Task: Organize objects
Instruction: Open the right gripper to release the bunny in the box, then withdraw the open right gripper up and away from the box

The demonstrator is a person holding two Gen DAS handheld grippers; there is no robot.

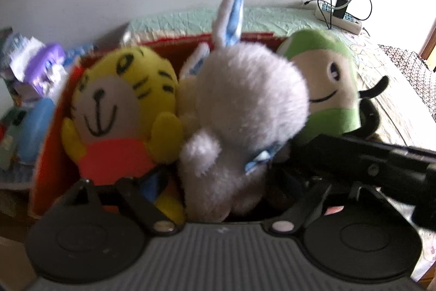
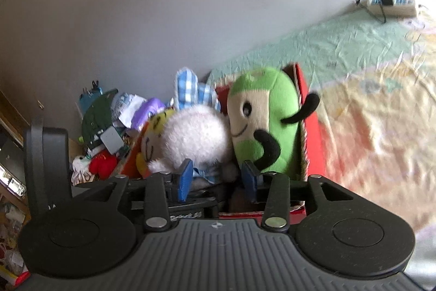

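Note:
Three plush toys stand packed side by side in a red cardboard box on the bed. On the left is a yellow tiger, in the middle a white rabbit with blue checked ears, on the right a green figure with black arms. My left gripper hangs close over the box with its jaws spread wider than the rabbit's body; its fingertips are hidden behind the plush. My right gripper is open at the box's near edge. Its blue pads flank the rabbit's lower part without pressing on it.
A power strip with looped cables lies on the quilted bedspread by the wall. A heap of small clutter fills the gap left of the box. The right gripper's black frame reaches in beside the green figure.

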